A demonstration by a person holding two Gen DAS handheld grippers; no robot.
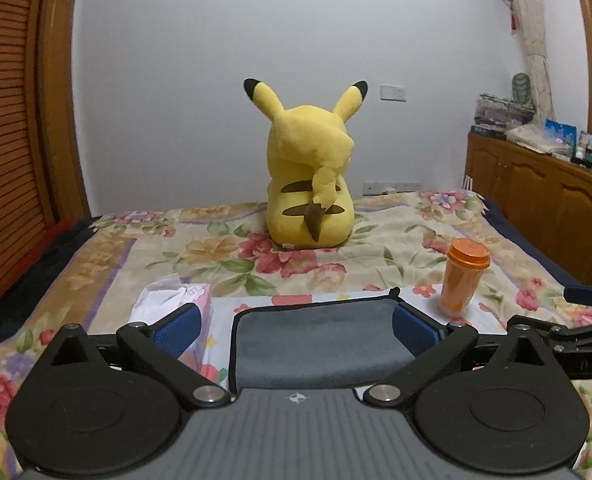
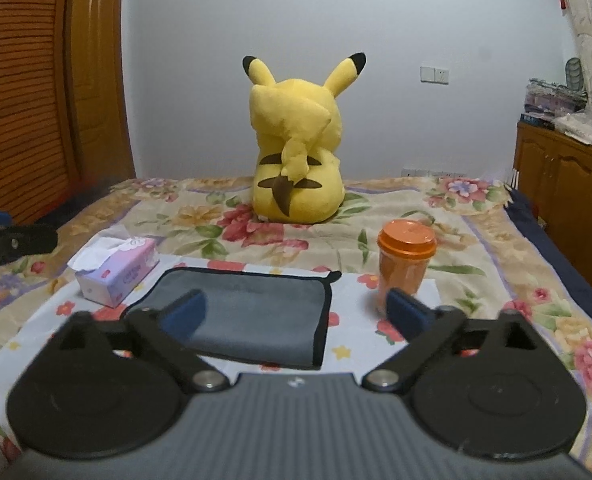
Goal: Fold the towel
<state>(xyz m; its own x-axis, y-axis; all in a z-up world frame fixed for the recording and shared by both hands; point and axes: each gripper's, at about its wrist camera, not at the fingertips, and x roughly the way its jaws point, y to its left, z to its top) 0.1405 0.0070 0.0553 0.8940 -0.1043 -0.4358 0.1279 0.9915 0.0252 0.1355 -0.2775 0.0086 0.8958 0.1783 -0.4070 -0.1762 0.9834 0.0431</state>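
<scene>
1. Towel, grey, lies flat on the bed, between the tissue box and the orange cup.
2. My left fingers are spread apart above the towel.
3. My right fingers are spread apart near its right edge.

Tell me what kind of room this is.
Most likely a bedroom at home: the grey towel lies on a bed with a floral blanket, a yellow plush toy sits near the wall, and wooden cabinets line the side.

Nothing can be read for certain: the print on the tissue box is blurred, and raised letters on the right tool are unclear.
</scene>
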